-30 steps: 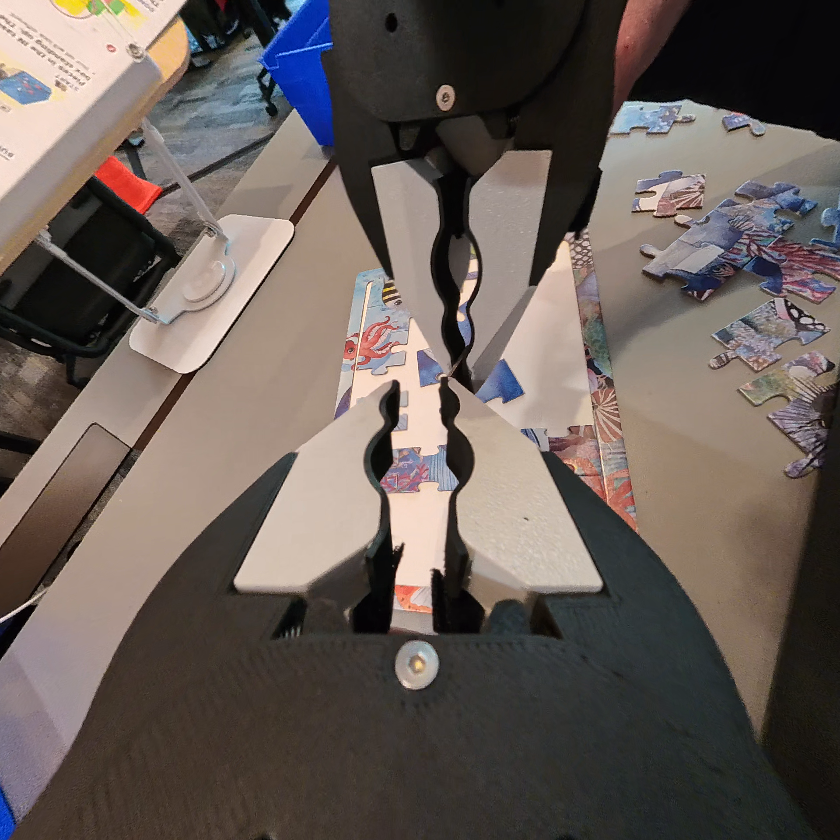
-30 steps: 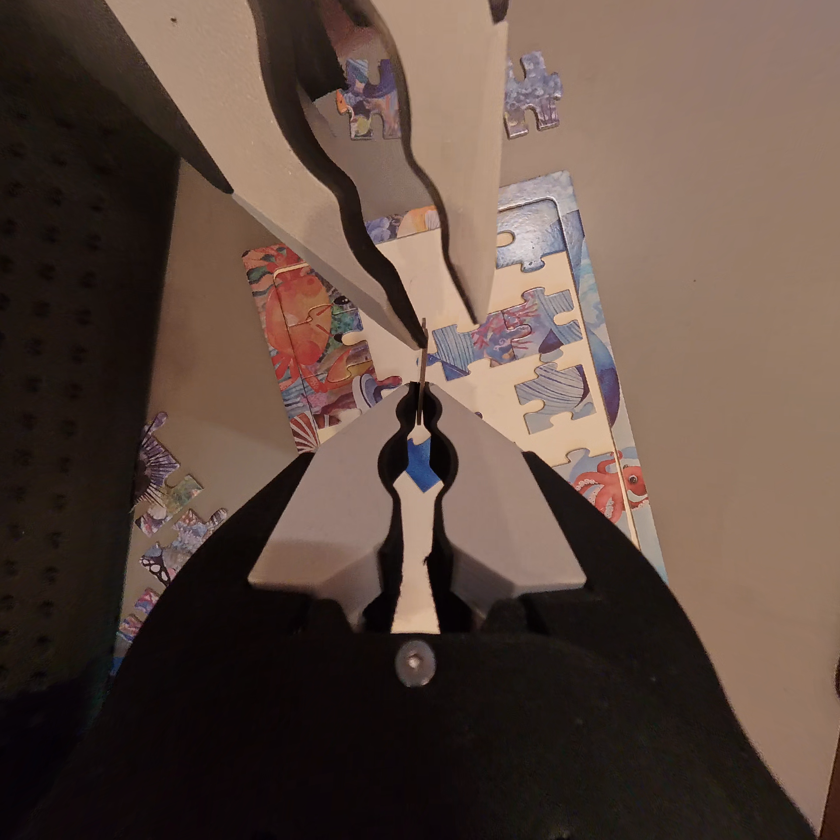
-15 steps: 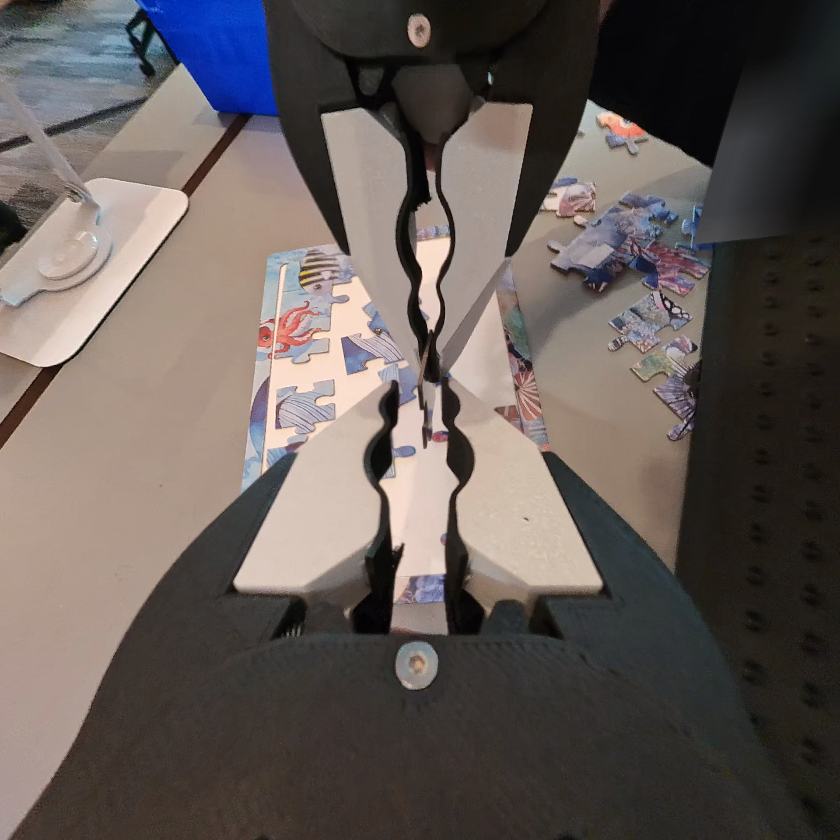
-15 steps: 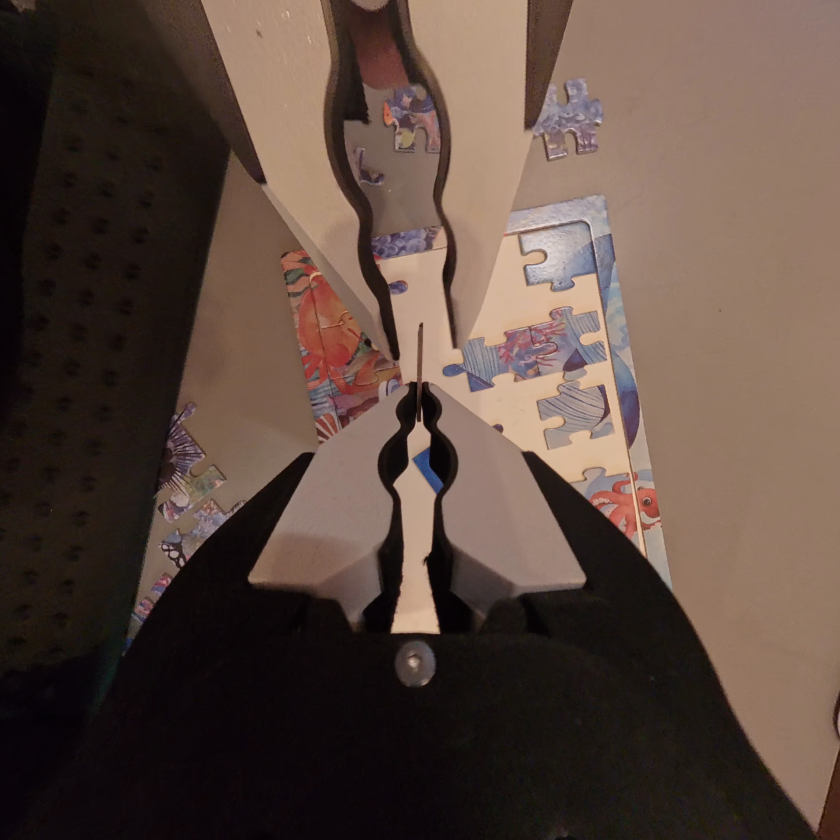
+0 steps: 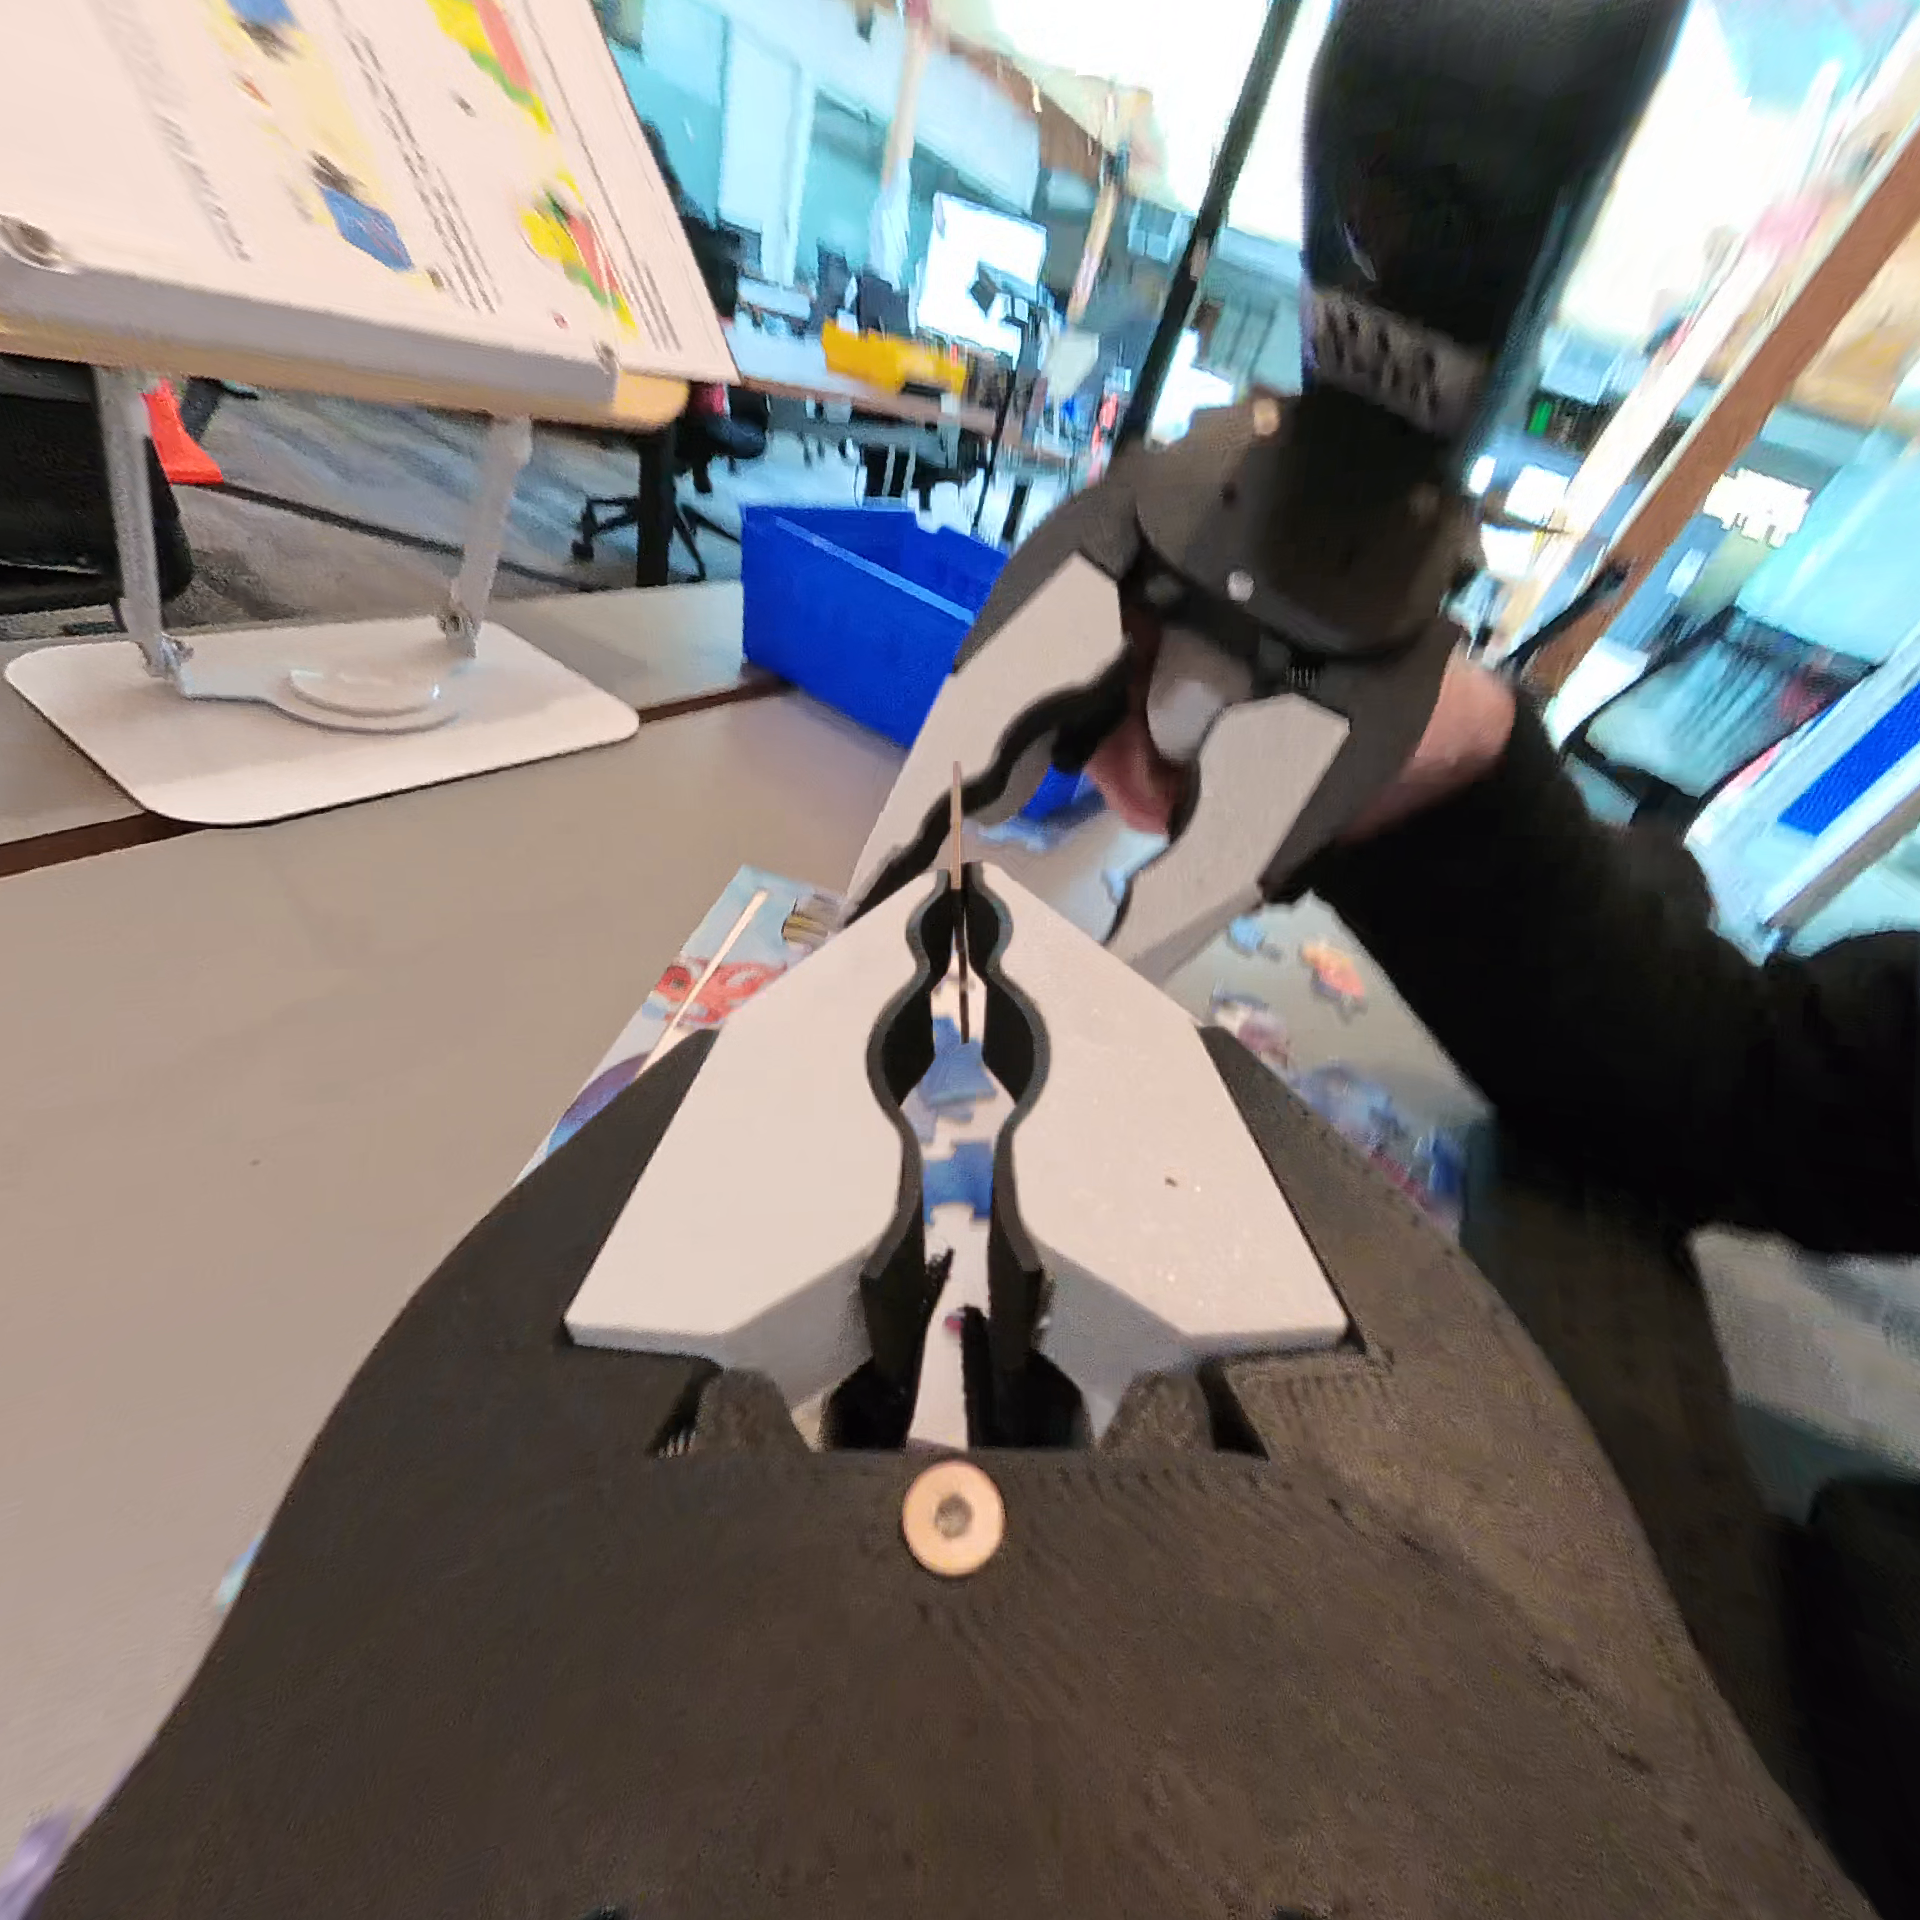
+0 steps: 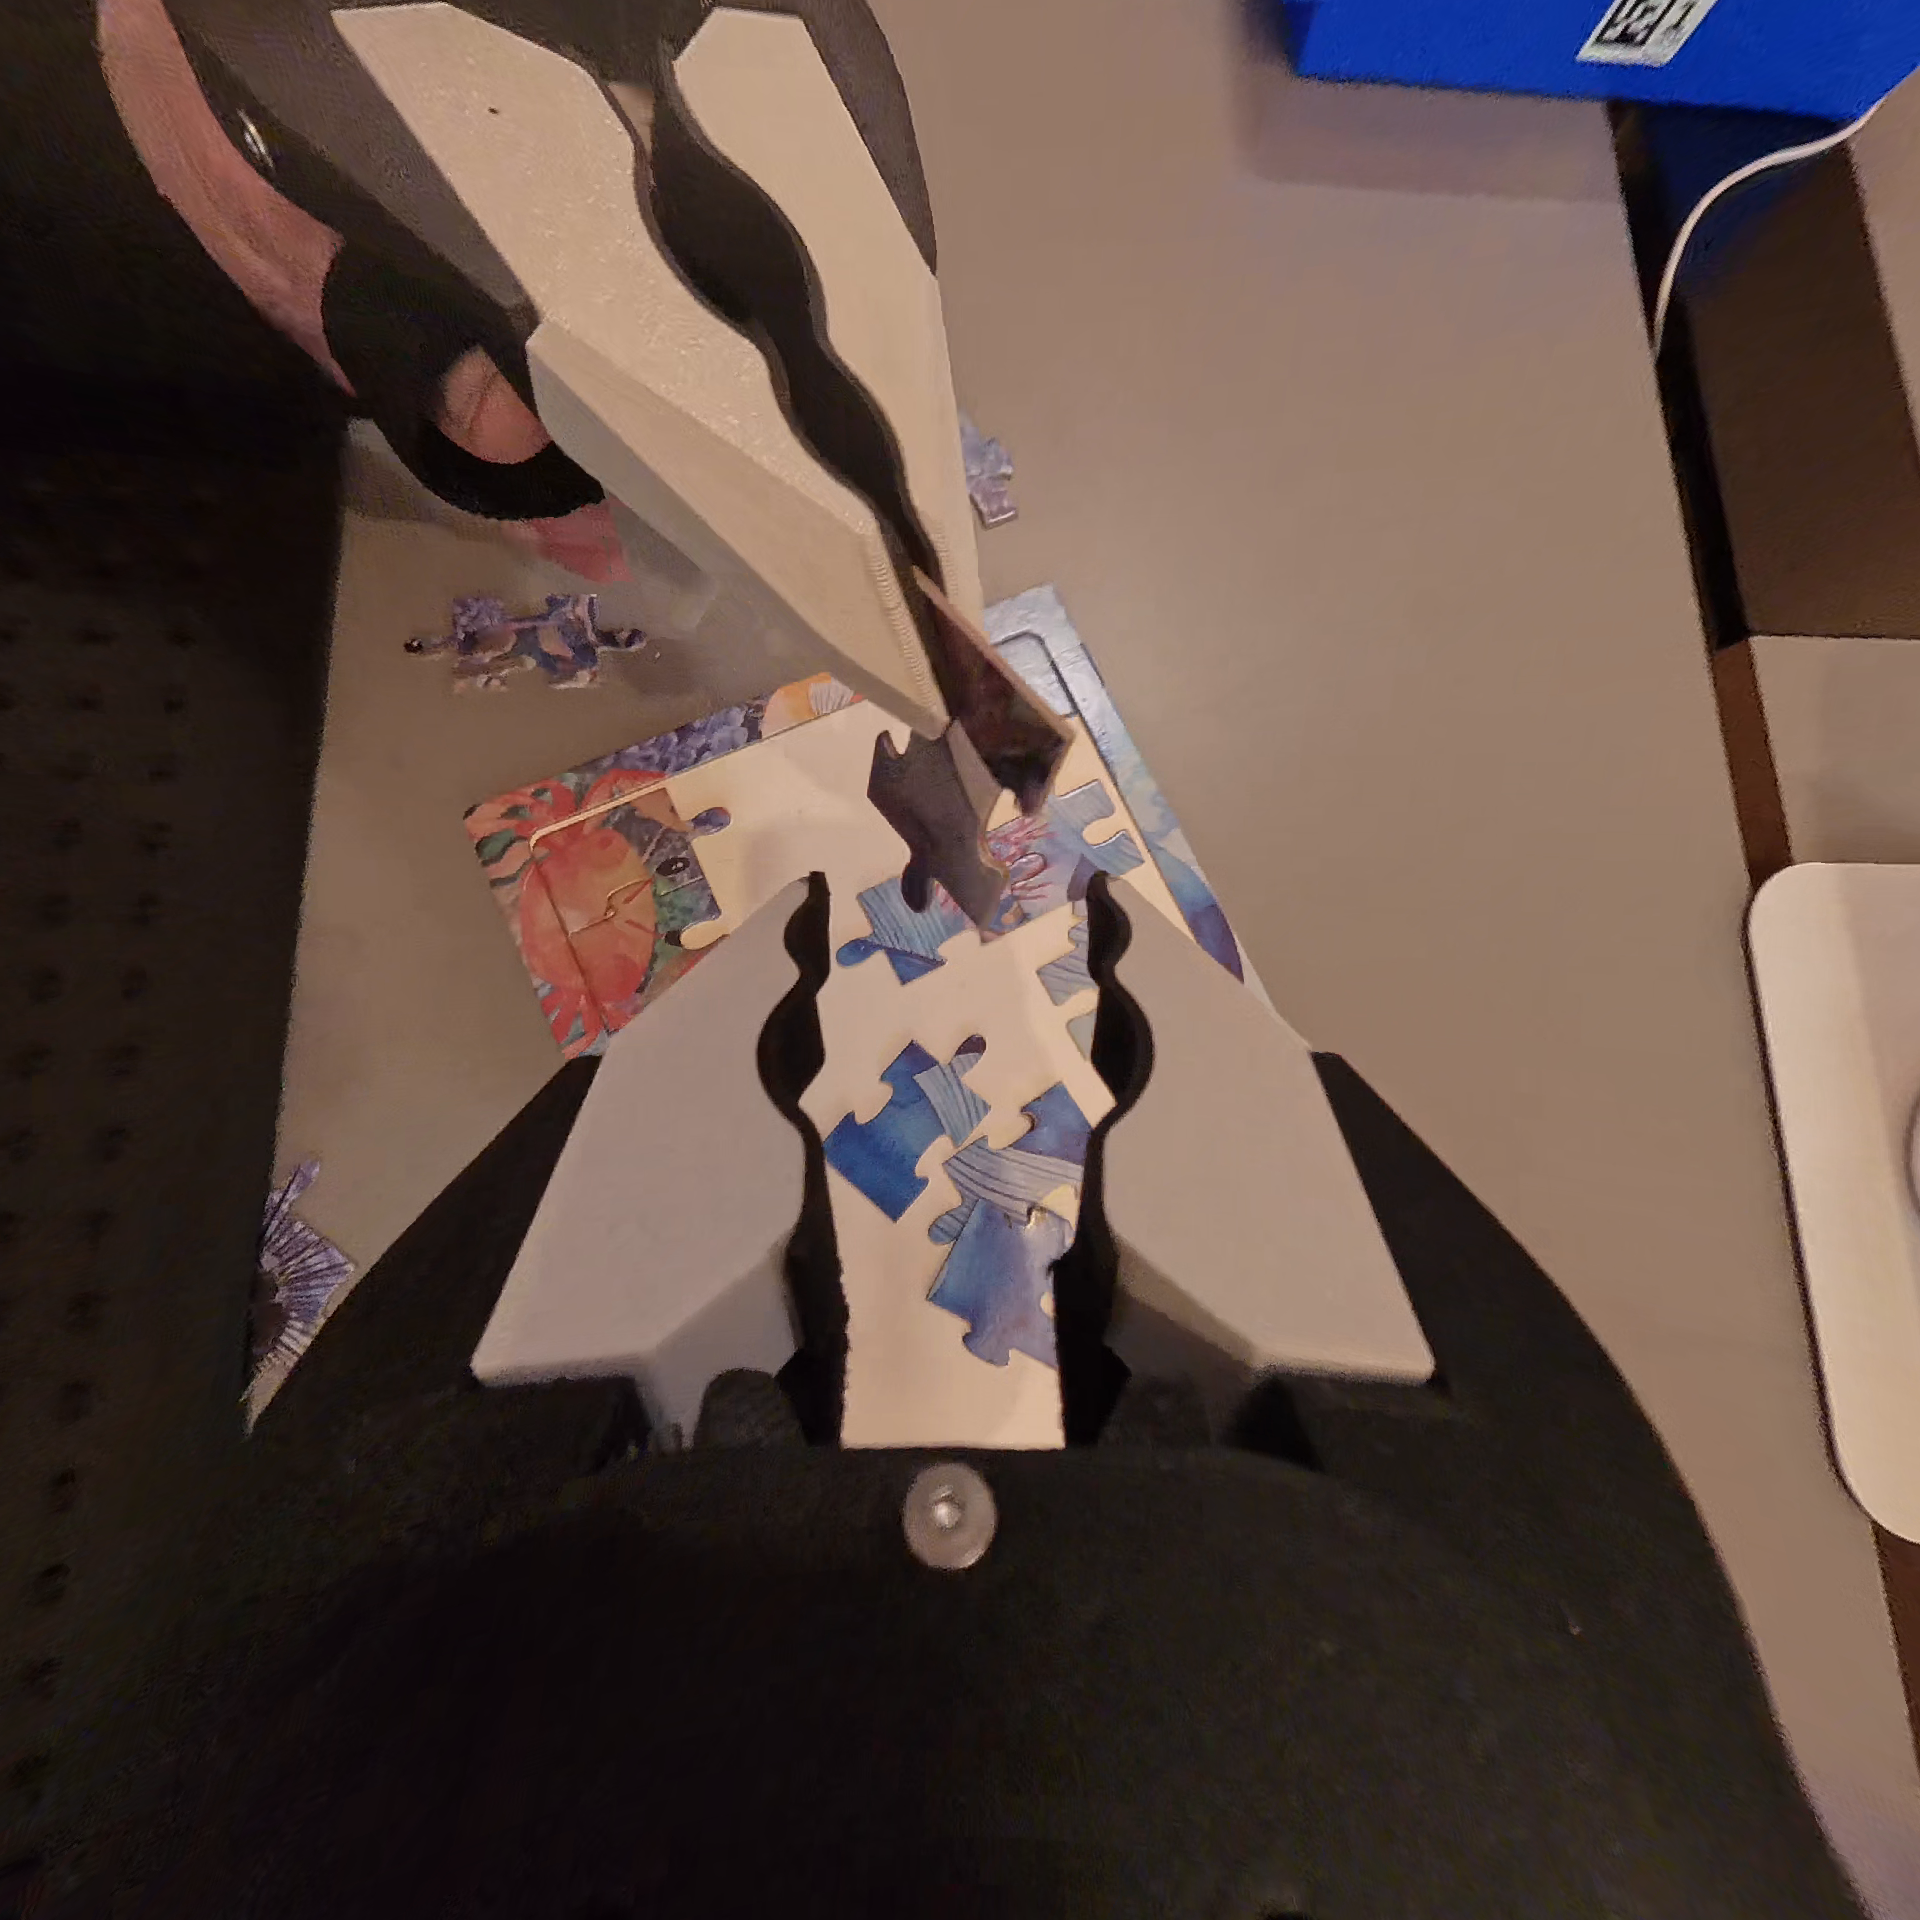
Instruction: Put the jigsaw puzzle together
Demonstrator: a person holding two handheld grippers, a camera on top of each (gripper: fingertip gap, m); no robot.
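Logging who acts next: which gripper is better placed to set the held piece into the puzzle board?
Left. The left gripper is shut on the puzzle piece, which hangs over the puzzle board. The right gripper is open and empty, so it would probably need to regrasp first.

We see grey tabletop (image 5: 312,1039), white stand base (image 5: 312,717) carrying tilted printed board (image 5: 343,177), blue bin (image 5: 862,634); beyond, blurred bright room with desks, office chairs.
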